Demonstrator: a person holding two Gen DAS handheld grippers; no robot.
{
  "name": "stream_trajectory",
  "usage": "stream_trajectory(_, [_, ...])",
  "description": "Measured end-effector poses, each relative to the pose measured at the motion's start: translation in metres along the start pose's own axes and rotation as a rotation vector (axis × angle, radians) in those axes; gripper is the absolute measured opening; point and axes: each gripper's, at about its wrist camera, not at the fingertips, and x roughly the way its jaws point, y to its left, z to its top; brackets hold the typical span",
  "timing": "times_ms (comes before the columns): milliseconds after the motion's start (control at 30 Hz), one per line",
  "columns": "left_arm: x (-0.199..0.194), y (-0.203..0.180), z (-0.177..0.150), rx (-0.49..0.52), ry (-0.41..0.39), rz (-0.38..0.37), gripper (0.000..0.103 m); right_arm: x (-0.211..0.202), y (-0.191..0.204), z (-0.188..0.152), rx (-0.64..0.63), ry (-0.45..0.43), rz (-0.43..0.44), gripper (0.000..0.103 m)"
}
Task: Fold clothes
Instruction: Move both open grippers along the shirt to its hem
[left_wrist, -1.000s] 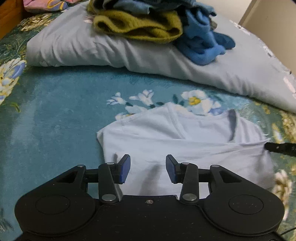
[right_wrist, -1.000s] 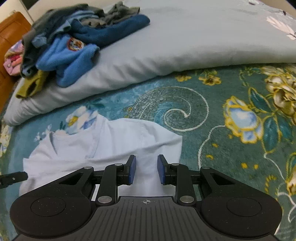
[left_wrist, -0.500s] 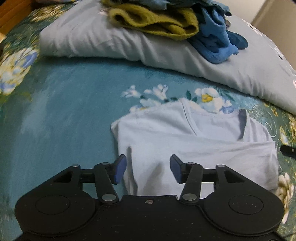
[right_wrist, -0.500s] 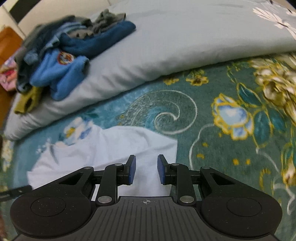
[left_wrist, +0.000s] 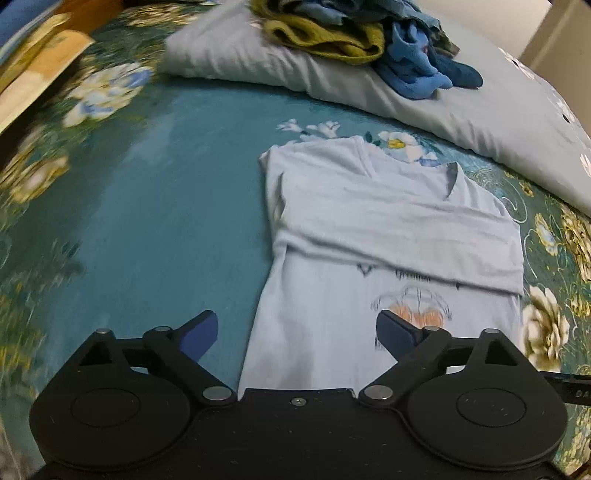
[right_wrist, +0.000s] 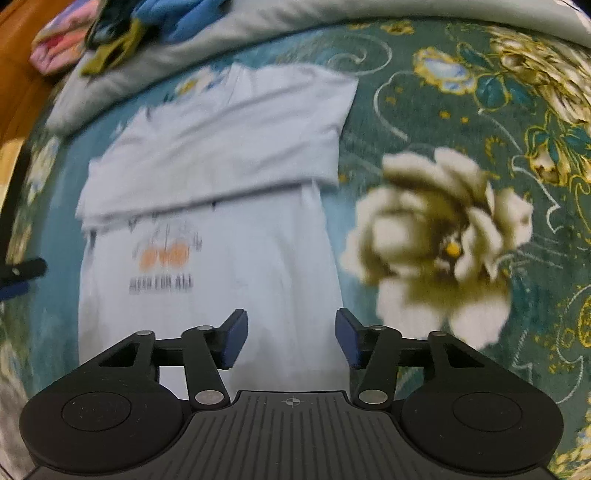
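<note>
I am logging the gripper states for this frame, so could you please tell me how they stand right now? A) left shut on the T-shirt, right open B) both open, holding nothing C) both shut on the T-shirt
B: the left gripper and right gripper both show a wide gap between their fingers above the T-shirt, gripping no fabric.

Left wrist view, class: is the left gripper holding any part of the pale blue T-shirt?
No. The left gripper is open, its fingers spread apart, with the T-shirt lying flat on the bedspread.
</note>
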Motion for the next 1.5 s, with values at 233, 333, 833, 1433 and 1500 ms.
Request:
stream_trajectory(233, [-0.019, 0.015, -0.037, 0.034, 0.037, 0.015, 0.093, -0.019, -0.008, -0.03, 0.013, -0.017, -0.039, 0.062])
stream_trajectory(333, [-0.018, 0.023, -0.05, 0.081, 0.054, 0.007, 0.093, -0.024, -0.012, -0.055, 0.06, -0.029, -0.057, 0.062])
stream_trajectory(833, [-0.011, 0.064, -0.155, 0.247, 0.163, -0.072, 0.093, -0.006, -0.006, -0.192, 0.213, 0.021, -0.168, 0.062])
stream_trajectory(1433, [0.007, 0.076, -0.179, 0.171, 0.219, -0.184, 0.038, -0.009, -0.009, -0.207, 0.224, -0.041, -0.131, 0.033])
stream_trajectory(1500, [0.007, 0.076, -0.179, 0.166, 0.228, -0.194, 0.031, -0.01, -0.008, -0.207, 0.236, -0.045, -0.119, 0.025])
